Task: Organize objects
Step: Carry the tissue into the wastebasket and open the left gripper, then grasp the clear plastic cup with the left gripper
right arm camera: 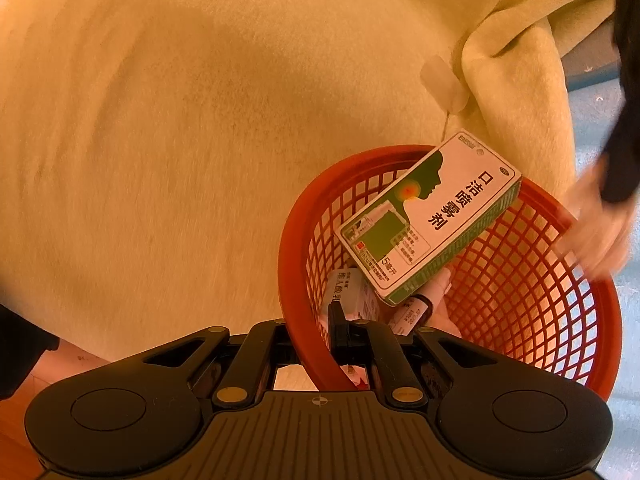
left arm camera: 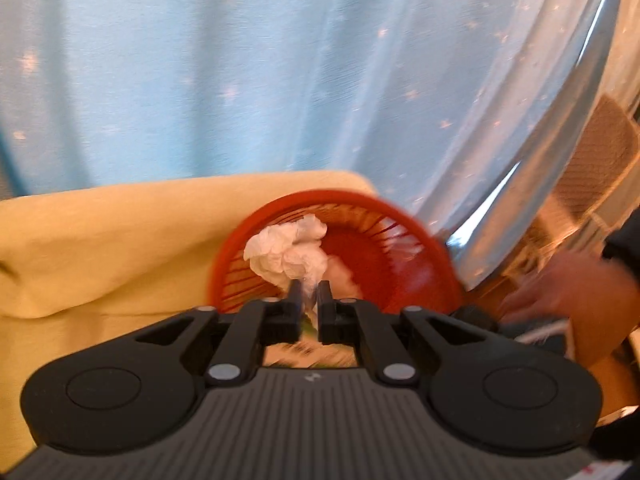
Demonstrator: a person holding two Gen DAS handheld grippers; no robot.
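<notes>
Risk: my right gripper (right arm camera: 316, 316) is clamped on the near rim of the red basket (right arm camera: 520, 280), so a tilt could spill the box (right arm camera: 432, 220) leaning on its far rim. My left gripper (left arm camera: 310, 292), nearly closed, pinches a tissue (left arm camera: 288, 252) over the basket, which sits on the yellow blanket (right arm camera: 180, 120).
</notes>
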